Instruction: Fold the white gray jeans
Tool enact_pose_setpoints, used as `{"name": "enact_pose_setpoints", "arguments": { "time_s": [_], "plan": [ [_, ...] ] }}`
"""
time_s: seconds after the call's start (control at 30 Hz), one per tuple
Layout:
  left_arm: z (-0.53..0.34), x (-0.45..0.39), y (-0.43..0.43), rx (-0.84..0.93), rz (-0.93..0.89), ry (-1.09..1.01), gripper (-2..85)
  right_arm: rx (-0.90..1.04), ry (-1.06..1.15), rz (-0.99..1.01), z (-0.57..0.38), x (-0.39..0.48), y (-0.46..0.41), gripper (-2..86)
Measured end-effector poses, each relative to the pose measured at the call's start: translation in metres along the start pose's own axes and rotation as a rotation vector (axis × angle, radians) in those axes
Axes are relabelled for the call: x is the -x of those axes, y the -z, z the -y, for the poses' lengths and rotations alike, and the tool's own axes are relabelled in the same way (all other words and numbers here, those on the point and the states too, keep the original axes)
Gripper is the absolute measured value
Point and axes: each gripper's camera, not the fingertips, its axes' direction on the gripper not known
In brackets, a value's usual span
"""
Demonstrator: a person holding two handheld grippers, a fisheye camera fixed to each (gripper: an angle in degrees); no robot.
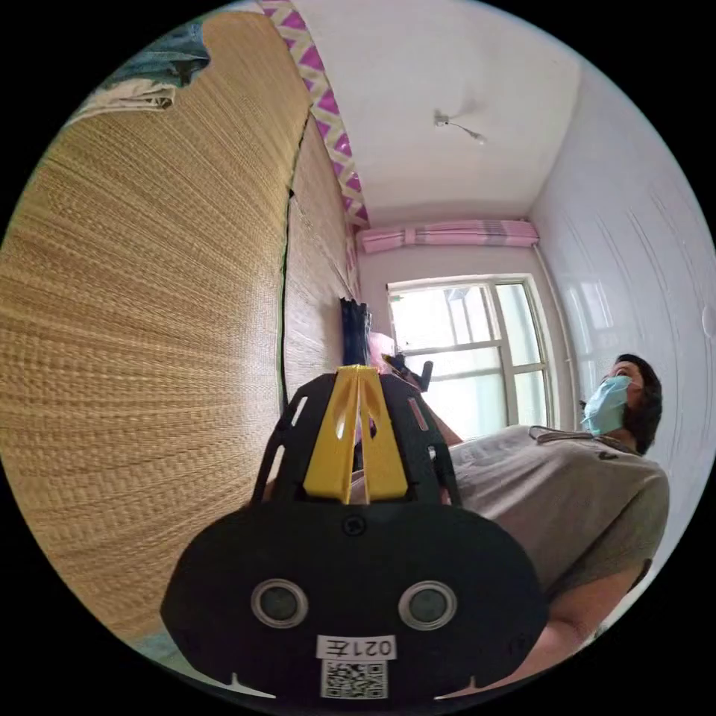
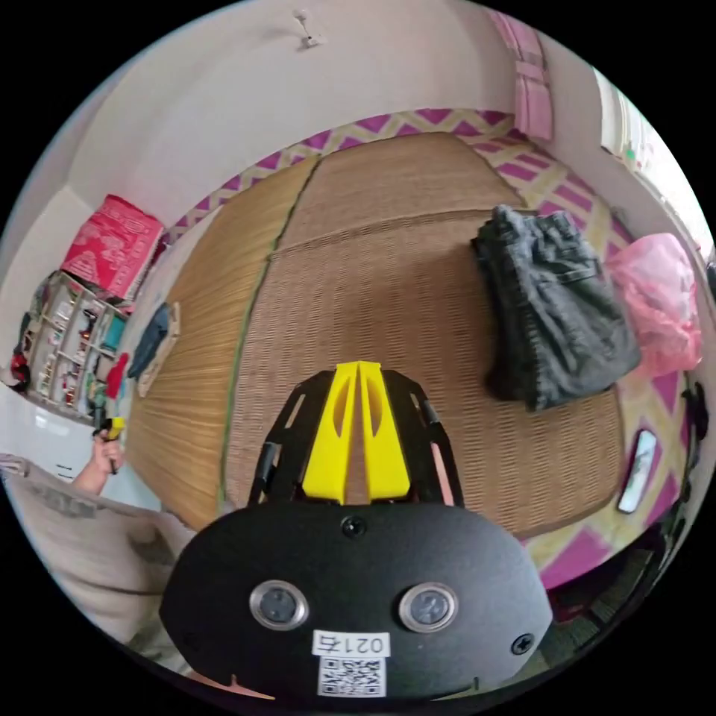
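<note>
the dark grey denim jeans [image 2: 556, 298] lie already folded into a compact bundle on the woven straw mat [image 2: 388, 298] near a pink plastic bag [image 2: 660, 298], both yellow-jawed tongs [image 1: 358, 373] [image 2: 358, 369] clenched on nothing, so the fold looks finished.

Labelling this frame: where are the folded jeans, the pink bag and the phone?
folded jeans [image 2: 556, 309]: right gripper view, middle of the fabric.
pink bag [image 2: 660, 298]: right gripper view, its bulging middle.
phone [image 2: 636, 471]: right gripper view, screen.
</note>
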Motion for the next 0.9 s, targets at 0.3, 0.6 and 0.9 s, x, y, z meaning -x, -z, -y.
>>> {"name": "enact_pose_setpoints", "arguments": {
  "time_s": [0.3, 0.6, 0.9],
  "plan": [
    [-0.079, -0.124, -0.071, -0.185, 0.155, 0.103, 2.3, 0.017, 0.128, -0.346, 0.065, -0.067, -0.033, 12.3],
    [-0.131, -0.240, -0.072, -0.269, 0.406, 0.160, -0.9, 0.237, 0.209, -0.539, 0.091, -0.074, -0.106, 11.6],
    [-0.129, -0.299, -0.078, -0.220, 0.540, 0.122, -0.9, 0.148, -0.117, -0.078, 0.082, -0.139, -0.048, 4.0]
  ]
}}
